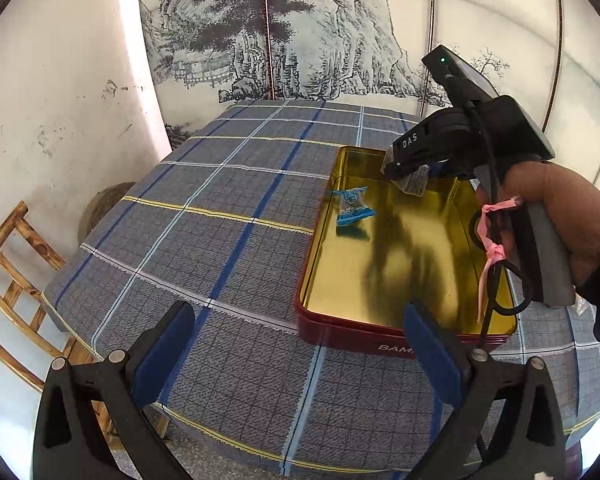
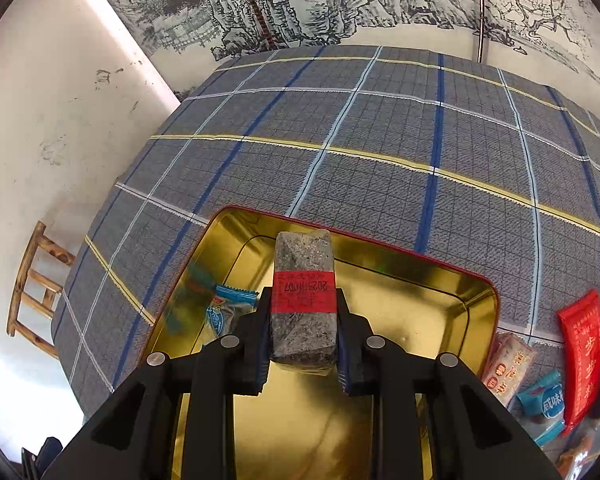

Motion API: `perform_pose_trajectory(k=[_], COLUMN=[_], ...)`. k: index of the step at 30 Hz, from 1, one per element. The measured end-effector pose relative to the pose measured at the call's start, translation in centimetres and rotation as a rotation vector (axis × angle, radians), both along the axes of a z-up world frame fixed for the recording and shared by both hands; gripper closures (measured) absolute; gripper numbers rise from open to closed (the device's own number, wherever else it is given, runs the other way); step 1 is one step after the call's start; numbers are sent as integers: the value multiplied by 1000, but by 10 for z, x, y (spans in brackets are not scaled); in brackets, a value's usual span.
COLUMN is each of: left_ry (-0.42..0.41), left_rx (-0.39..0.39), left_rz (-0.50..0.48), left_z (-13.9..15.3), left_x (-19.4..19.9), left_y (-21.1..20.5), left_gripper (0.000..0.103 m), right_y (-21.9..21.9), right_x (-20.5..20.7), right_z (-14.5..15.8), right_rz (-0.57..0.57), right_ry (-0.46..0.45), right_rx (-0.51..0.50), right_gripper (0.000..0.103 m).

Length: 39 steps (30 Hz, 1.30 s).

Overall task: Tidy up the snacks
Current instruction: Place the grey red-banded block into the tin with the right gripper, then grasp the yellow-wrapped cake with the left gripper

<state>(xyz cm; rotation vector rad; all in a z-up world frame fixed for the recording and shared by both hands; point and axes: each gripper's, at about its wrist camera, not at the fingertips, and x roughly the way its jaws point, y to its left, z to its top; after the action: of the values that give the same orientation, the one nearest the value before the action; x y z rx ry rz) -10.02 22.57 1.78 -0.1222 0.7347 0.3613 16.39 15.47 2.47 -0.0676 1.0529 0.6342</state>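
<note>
My right claw (image 2: 303,320) pinches the grey snack bar (image 2: 303,300), long axis toward twelve o'clock, right above the gold tin (image 2: 440,280), while my left claw (image 1: 296,344) idles spread at six.

A table (image 2: 380,128) under a grey plaid cloth carries an open tin (image 2: 452,276) (gold inside, red rim) toward its near side, with a cluster of wrapped snacks (image 2: 580,356) lying on the cloth just beside the tin's right end.
</note>
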Motion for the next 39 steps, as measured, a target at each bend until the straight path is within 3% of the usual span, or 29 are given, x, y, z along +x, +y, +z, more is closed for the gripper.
perform_pose_trajectory(k=[8,17,26,31,33,37,39], left_ry=[6,-2,-6,-13,-18,-43,-55], left_rx=[-6,1,21,42,49,80,102], left_rz=[8,12,12,8,6,-14,-43], left_z=[-4,-3,3,9,11,19,23], left_x=[-1,-5,-9,-14,-15,-17,-16], left_y=[6,5,-4,-13,-16,-26,-34], left_gripper=[1,1,1,1,1,1,1], right_y=[8,9,-3,-31,-56,-127,-172], right_x=[0,-10,-38,-65,-78,-107,-123], right_z=[-5,10,30,41,45,52,58], right_rz=[-1,13,34,45,13,-120,-204], right_ry=[14,-29,-93,-120,-137,-235,-300], right_rx=[13,48,81,118,134,80,64], right_gripper=[76,75,75,73,64,17,8])
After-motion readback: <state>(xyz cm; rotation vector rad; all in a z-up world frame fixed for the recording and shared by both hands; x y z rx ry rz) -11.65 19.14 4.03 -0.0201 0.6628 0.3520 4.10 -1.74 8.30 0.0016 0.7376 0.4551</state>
